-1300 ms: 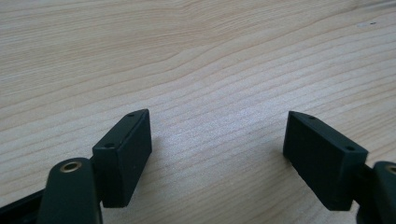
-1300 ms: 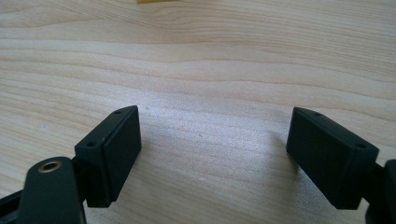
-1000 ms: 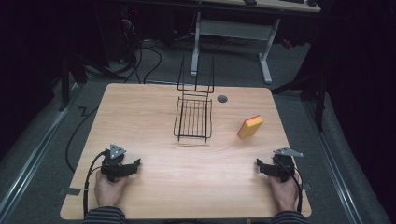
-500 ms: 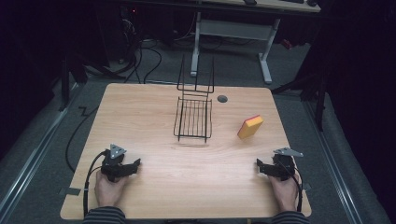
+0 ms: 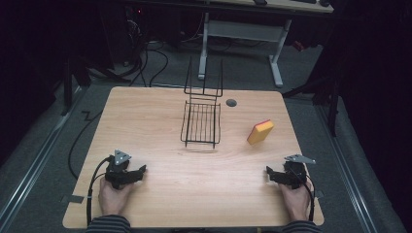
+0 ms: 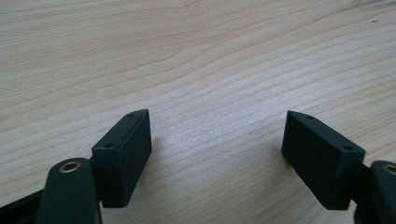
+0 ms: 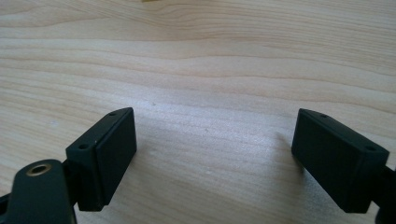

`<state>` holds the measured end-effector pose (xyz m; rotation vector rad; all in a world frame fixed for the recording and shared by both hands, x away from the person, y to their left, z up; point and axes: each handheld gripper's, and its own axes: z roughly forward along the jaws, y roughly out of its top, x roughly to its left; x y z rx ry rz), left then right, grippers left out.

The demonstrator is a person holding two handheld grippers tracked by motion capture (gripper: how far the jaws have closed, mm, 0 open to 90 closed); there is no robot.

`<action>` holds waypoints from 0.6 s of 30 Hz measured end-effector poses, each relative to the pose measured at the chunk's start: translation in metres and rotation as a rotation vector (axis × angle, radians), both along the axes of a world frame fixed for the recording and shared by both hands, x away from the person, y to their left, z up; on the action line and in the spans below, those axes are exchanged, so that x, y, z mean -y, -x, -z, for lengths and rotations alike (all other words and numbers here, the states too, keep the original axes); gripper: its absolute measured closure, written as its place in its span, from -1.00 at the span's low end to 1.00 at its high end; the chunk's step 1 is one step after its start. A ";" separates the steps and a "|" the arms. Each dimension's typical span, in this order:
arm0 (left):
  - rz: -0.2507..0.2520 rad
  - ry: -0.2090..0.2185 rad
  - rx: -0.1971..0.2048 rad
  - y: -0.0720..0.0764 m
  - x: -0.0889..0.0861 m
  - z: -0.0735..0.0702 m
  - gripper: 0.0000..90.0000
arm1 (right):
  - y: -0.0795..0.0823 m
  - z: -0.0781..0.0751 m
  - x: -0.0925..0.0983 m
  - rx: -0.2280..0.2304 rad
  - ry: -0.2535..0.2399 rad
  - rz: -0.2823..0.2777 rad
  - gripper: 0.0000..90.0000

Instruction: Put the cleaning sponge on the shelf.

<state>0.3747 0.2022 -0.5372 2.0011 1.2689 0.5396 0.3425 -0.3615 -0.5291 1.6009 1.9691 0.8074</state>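
Note:
A black wire rack [image 5: 201, 121] stands at the middle back of the wooden table [image 5: 160, 126]. A yellow sponge with an orange top [image 5: 260, 131] lies to its right. My left gripper [image 5: 142, 171] rests near the front left, held in a hand, open with bare wood between its jaws [image 6: 217, 149]. My right gripper [image 5: 268, 174] rests near the front right, also open, nothing between its jaws [image 7: 215, 154]. Both are well short of the rack and the sponge.
A round cable hole [image 5: 231, 102] sits at the table's back edge beside the rack. Behind the table stands a white desk frame [image 5: 243, 34] on a dark floor with cables [image 5: 160, 53]. Cables trail from both grippers off the front edge.

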 end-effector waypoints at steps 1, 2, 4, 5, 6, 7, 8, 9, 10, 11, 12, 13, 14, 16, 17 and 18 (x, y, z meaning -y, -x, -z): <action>0.000 0.000 0.000 0.000 0.000 0.000 -0.45 | 0.001 0.000 0.000 0.006 -0.003 -0.002 -0.69; 0.000 0.000 0.000 0.000 0.000 0.000 -0.45 | 0.002 0.000 0.000 0.005 -0.005 -0.003 -0.69; 0.000 0.001 0.000 0.000 0.000 0.000 -0.45 | 0.003 -0.001 0.000 0.007 -0.013 -0.003 -0.69; 0.000 0.001 0.000 0.000 0.000 0.000 -0.45 | 0.005 -0.002 0.001 0.012 -0.019 -0.009 -0.69; 0.000 0.001 0.000 0.000 0.000 0.000 -0.45 | 0.005 -0.002 0.001 0.012 -0.019 -0.009 -0.69; 0.000 0.001 0.000 0.000 0.000 0.000 -0.45 | 0.007 -0.003 0.001 0.016 -0.026 -0.007 -0.69; 0.000 0.001 0.000 0.000 0.000 0.000 -0.45 | 0.007 -0.003 0.000 0.016 -0.029 -0.007 -0.69; 0.000 0.001 0.000 0.000 0.000 0.000 -0.45 | 0.007 -0.003 0.000 0.016 -0.029 -0.007 -0.69; 0.000 0.001 0.000 0.000 0.000 0.000 -0.45 | 0.008 -0.004 0.000 0.017 -0.030 -0.009 -0.69; 0.000 0.001 0.000 0.000 0.000 0.000 -0.45 | 0.008 -0.004 0.000 0.017 -0.030 -0.009 -0.69; 0.000 0.001 0.000 0.000 0.000 0.000 -0.45 | 0.009 -0.004 0.000 0.022 -0.032 -0.011 -0.69; 0.000 0.001 0.000 0.000 0.000 0.000 -0.45 | 0.009 -0.005 0.000 0.024 -0.038 -0.009 -0.69; 0.000 0.001 0.000 0.000 0.000 0.000 -0.45 | 0.010 -0.006 -0.001 0.027 -0.046 -0.011 -0.69; 0.000 0.000 0.000 0.000 0.000 0.000 -0.45 | 0.011 -0.007 -0.002 0.032 -0.047 -0.017 -0.69; -0.001 0.000 0.000 0.000 0.000 0.000 -0.45 | 0.011 -0.007 -0.003 0.030 -0.048 -0.018 -0.69; -0.001 0.000 0.000 0.000 0.000 0.000 -0.45 | 0.011 -0.007 -0.003 0.030 -0.048 -0.018 -0.69</action>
